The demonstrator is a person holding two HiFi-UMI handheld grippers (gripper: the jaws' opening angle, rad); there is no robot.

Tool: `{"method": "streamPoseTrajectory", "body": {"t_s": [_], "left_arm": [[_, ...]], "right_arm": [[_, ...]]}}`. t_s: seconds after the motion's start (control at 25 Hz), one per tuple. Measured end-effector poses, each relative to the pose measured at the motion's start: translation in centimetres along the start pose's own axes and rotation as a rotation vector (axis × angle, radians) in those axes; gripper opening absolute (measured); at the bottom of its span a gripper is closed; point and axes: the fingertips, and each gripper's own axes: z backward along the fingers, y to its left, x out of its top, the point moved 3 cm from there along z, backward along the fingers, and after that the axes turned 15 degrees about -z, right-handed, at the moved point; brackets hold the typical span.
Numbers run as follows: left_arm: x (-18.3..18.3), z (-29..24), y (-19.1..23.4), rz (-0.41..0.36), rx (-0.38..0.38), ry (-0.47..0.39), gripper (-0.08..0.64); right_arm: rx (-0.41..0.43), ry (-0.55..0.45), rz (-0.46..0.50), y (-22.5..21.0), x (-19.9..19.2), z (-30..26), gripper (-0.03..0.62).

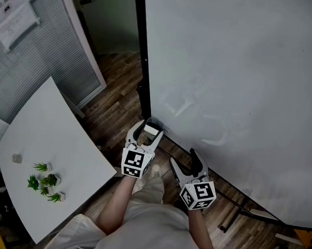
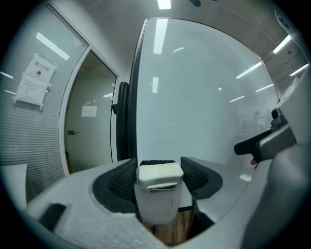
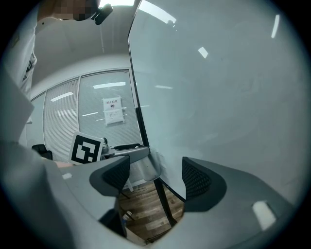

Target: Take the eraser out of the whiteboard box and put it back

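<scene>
A white eraser [image 2: 159, 174] with a dark felt back stands in a translucent box [image 2: 155, 206] fixed at the lower left corner of the whiteboard [image 1: 238, 74]. My left gripper [image 1: 149, 130] is level with the box, one jaw on each side of the eraser [image 1: 152, 130]. A narrow gap shows between the right pad and the eraser, so the jaws are open around it. My right gripper [image 1: 184, 161] hangs lower and to the right, open with nothing between its jaws [image 3: 155, 177]. In the right gripper view the box [image 3: 145, 168] shows beside the left gripper's marker cube [image 3: 87, 148].
A white table [image 1: 44, 141] with small potted plants [image 1: 46, 182] stands at the left. The whiteboard's dark frame and stand legs [image 1: 240, 205] run over the wooden floor. A glass partition with blinds [image 1: 39, 46] closes the far left.
</scene>
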Motion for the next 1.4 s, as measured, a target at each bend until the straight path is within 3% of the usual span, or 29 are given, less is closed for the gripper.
{"method": "streamPoseTrajectory", "body": {"t_s": [1.4], "left_arm": [[0.0,0.3,0.0,0.009,-0.003,0.015,0.261]], "right_arm": [[-0.017,-0.031,0.006,0.8,0.5,1.2,0.327]]}}
